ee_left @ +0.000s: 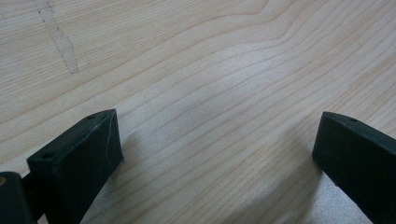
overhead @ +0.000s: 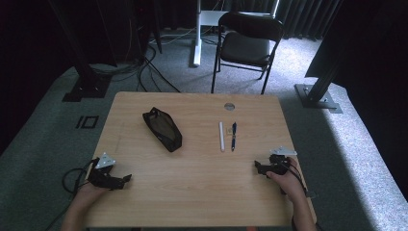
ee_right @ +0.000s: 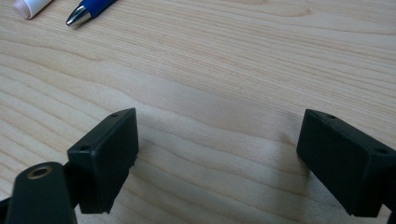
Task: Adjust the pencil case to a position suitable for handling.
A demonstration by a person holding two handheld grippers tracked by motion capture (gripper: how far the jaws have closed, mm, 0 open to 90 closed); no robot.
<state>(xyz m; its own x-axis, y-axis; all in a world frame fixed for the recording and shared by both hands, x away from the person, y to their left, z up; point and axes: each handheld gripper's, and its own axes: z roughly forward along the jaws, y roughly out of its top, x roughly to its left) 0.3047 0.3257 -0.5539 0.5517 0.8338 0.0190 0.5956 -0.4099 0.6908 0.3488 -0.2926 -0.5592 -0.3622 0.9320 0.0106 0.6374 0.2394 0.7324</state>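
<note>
A black pencil pouch [overhead: 162, 128] lies slanted on the left middle of the wooden table [overhead: 192, 192]. To its right a white pen-like stick [overhead: 222, 136] and a blue pen [overhead: 233, 135] lie side by side. The blue pen's tip [ee_right: 84, 11] and the white stick's end [ee_right: 30, 6] reach into the top left of the right gripper view. My left gripper [overhead: 126, 179] rests near the front left edge, held by a hand, jaws wide apart over bare wood [ee_left: 215, 135]. At the front right my right gripper [overhead: 257, 166] is open too, empty, pointing left [ee_right: 217, 144].
A small round grommet [overhead: 229, 106] sits near the table's far edge. Behind the table stands a black folding chair [overhead: 248, 41] on grey carpet, with cables [overhead: 149, 67] and black frame legs [overhead: 86, 82] at both sides.
</note>
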